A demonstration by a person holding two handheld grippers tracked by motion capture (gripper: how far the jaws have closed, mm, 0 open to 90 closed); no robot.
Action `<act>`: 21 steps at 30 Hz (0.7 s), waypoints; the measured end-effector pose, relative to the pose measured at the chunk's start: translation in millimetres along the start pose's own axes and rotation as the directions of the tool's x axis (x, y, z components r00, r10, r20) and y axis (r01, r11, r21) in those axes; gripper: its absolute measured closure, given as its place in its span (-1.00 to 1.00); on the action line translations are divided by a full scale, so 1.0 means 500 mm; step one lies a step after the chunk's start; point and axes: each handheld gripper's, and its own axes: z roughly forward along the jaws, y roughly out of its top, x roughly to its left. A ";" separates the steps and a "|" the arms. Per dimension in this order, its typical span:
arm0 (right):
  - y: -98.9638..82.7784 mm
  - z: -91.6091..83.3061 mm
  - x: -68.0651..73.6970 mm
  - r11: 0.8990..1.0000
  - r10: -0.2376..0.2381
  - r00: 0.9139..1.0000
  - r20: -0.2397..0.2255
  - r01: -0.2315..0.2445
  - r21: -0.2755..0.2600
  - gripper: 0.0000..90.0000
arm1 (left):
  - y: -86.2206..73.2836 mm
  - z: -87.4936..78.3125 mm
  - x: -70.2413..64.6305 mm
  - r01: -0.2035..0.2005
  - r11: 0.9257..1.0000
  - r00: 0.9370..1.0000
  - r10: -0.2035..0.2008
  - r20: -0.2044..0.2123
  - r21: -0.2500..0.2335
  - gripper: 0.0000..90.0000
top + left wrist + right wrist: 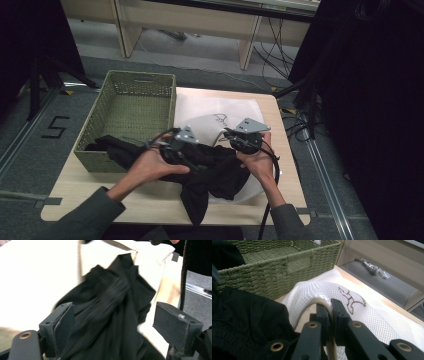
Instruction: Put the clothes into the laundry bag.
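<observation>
black fabric everywhere in this one. so the job in hand looks like stuffing a black garment into a white mesh laundry bag, and i'd say we're at the "hold the mouth open and feed it in" step.

right gripper has its jaws pinched together on the bag's rim, the thick cream edge band, and is lifting it so the opening stands up a bit. you can see the mesh with a little brown embroidered mark just past the jaws. left gripper has its jaws wide apart with the garment bunched between and under them, not clamped on anything. that view is a bit blurred, so i can't tell whether the pads touch the cloth.

where the garment is: sprawled across the front middle of the table, partly on top of the bag, one end trailing over the low wall of the green woven basket on the left, another bit hanging off the table's front edge.

next move, my guess: left jaws need to close on a good bunch of cloth and push it toward the opening while the right keeps the rim up. the part in the basket will have to be dragged out too.

count: one garment, one mesh bag, one basket, two grippers, one table.
</observation>
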 end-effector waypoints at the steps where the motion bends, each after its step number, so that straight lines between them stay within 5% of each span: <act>1: 0.000 0.000 -0.001 1.000 -0.003 1.000 0.002 0.003 -0.003 0.91 | -0.009 -0.022 0.010 0.009 1.000 1.000 -0.008 -0.023 0.007 -0.63; 6: -0.001 0.000 -0.001 1.000 -0.001 1.000 0.001 0.001 0.000 0.91 | -0.070 -0.106 0.074 0.059 0.998 0.994 -0.056 -0.094 0.025 -0.64; 11: -0.001 0.000 -0.003 1.000 -0.001 1.000 0.000 0.001 -0.001 0.91 | -0.139 -0.158 0.131 0.136 0.990 0.978 -0.131 -0.162 0.020 -0.64; 14: -0.002 -0.001 -0.001 1.000 0.014 1.000 -0.006 -0.014 0.009 0.90 | -0.179 -0.171 0.163 0.174 0.984 0.968 -0.166 -0.189 0.028 -0.64; 19: -0.002 -0.002 -0.002 1.000 0.008 1.000 -0.005 -0.008 0.008 0.90 | -0.226 -0.168 0.195 0.177 0.983 0.972 -0.167 -0.166 0.045 -0.65; 21: -0.002 -0.003 -0.003 1.000 0.008 1.000 -0.008 -0.008 0.013 0.90 | -0.238 -0.161 0.198 0.198 0.978 0.965 -0.185 -0.185 0.058 -0.64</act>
